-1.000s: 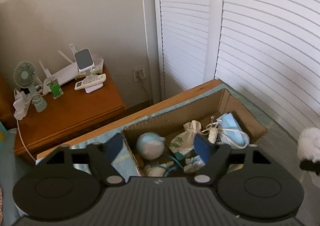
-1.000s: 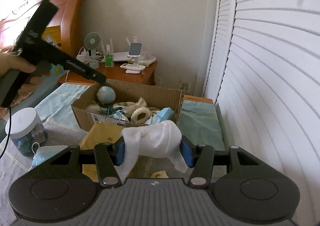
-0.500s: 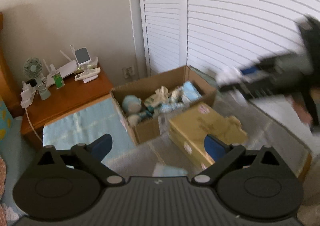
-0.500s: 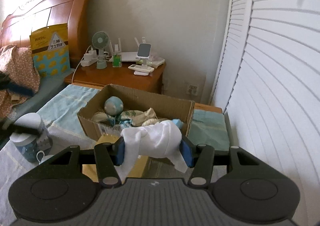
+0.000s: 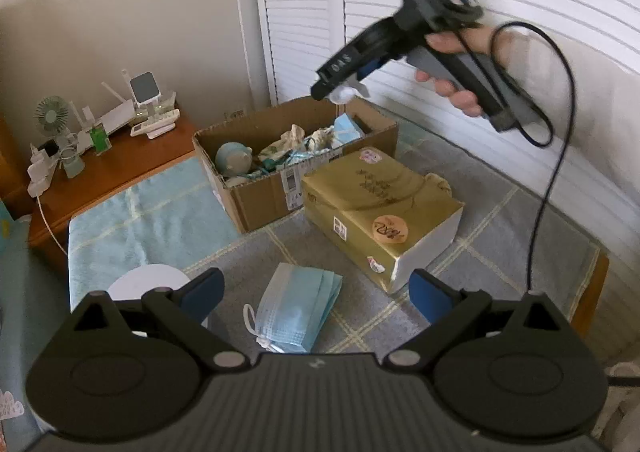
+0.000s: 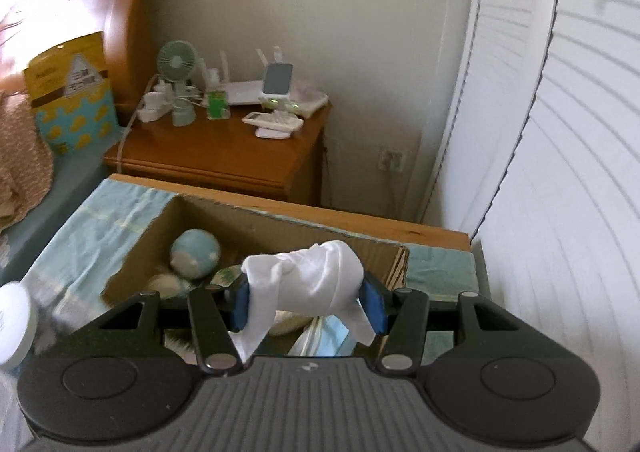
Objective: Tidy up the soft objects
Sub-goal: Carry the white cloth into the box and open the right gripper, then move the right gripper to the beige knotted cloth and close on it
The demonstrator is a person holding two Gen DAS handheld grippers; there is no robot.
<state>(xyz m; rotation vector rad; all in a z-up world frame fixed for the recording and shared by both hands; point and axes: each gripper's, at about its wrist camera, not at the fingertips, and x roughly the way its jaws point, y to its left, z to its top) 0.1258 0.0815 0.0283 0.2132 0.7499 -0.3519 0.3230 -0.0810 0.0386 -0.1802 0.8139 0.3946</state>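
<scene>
Gripping white cloth [image 6: 310, 278] — right gripper [image 6: 306, 302] (over cardboard box [image 6: 276, 226]).

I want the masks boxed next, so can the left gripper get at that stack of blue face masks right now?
Probably yes. The left gripper is open and empty, and the face masks lie flat on the blanket just beyond its fingertips with nothing on top. The gold box sits off to one side.

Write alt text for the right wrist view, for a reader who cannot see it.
The right hand-held gripper is shut on a crumpled white cloth, held above an open cardboard box containing a pale blue plush ball and other soft items. Behind the box a wooden nightstand carries a small fan and electronics; white louvered doors fill the right side.
</scene>
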